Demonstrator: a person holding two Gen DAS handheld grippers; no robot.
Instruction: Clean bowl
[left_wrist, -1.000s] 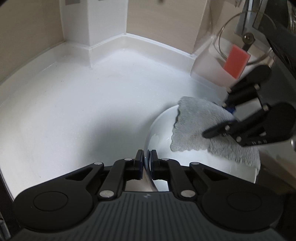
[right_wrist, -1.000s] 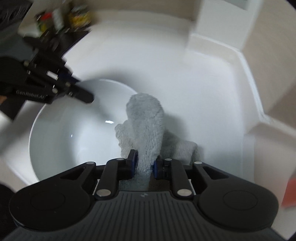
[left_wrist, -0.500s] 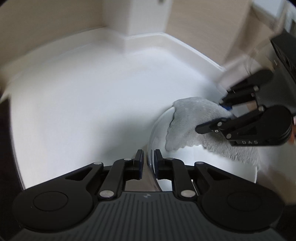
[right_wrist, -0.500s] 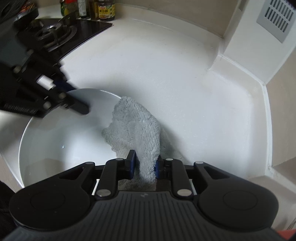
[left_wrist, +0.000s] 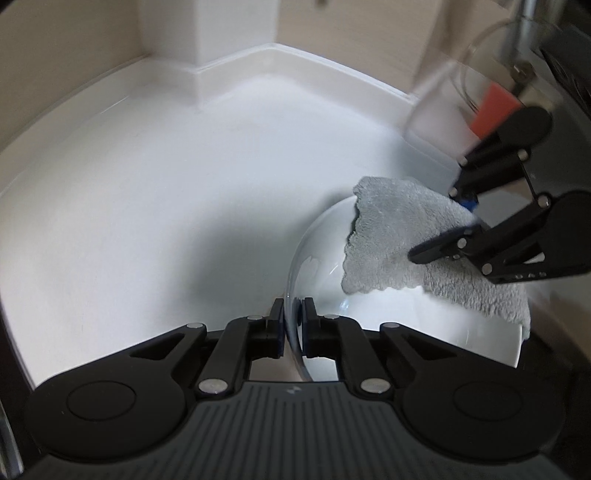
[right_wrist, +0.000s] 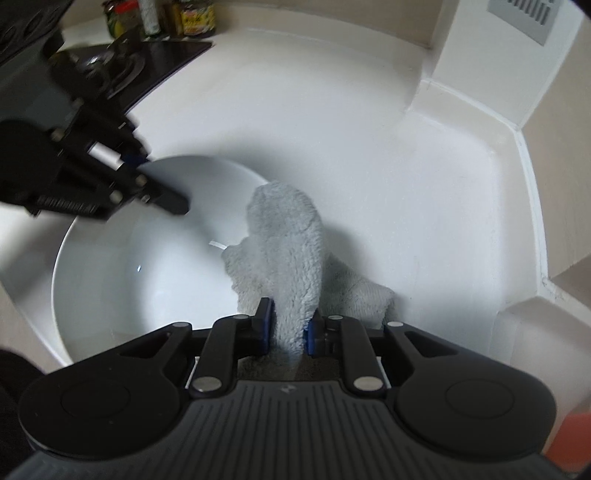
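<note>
Your left gripper (left_wrist: 293, 325) let go, then was closing on the bowl (left_wrist: 325, 258) rim again.
You clamped the right gripper (right_wrist: 288, 332) on the cloth (right_wrist: 291, 251) mid-frame; you needed a firm rim hold before wiping.

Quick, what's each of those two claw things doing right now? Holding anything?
Left gripper: jaws closing on the white bowl's rim, which sits between its pads.
Right gripper: clamped on the grey cloth, which drapes over the bowl's edge.
</note>
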